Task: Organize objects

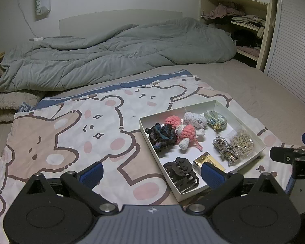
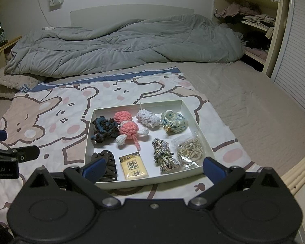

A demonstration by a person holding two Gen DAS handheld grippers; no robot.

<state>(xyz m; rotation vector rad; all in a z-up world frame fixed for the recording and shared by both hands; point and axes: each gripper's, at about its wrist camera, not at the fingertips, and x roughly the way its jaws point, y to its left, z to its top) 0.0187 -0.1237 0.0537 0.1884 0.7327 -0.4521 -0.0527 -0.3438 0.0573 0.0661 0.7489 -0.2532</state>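
Observation:
A shallow white box (image 2: 190, 113) (image 1: 146, 135) lies on a bear-print cloth on the bed. Inside it are a pink crochet toy (image 2: 128, 131) (image 1: 186, 132), a dark scrunchie (image 2: 104, 128) (image 1: 162, 136), a white knitted piece (image 2: 148, 119), a green pouch (image 2: 173, 123) (image 1: 215, 120), braided cords (image 2: 164, 156) (image 1: 226, 149), a bag of beige bands (image 2: 191, 149), a yellow packet (image 2: 133, 165) and a black hair claw (image 2: 107, 164) (image 1: 182, 171). My right gripper (image 2: 153, 167) hangs open just in front of the box. My left gripper (image 1: 151, 172) is open at the box's near left corner. Neither holds anything.
A rumpled grey duvet (image 2: 122, 44) fills the back of the bed. Open shelves with folded clothes (image 2: 252, 20) and a slatted door (image 2: 294, 50) stand at the right. A bottle (image 2: 1, 32) sits on a side shelf at the left. The bear-print cloth (image 1: 71, 138) spreads to the left of the box.

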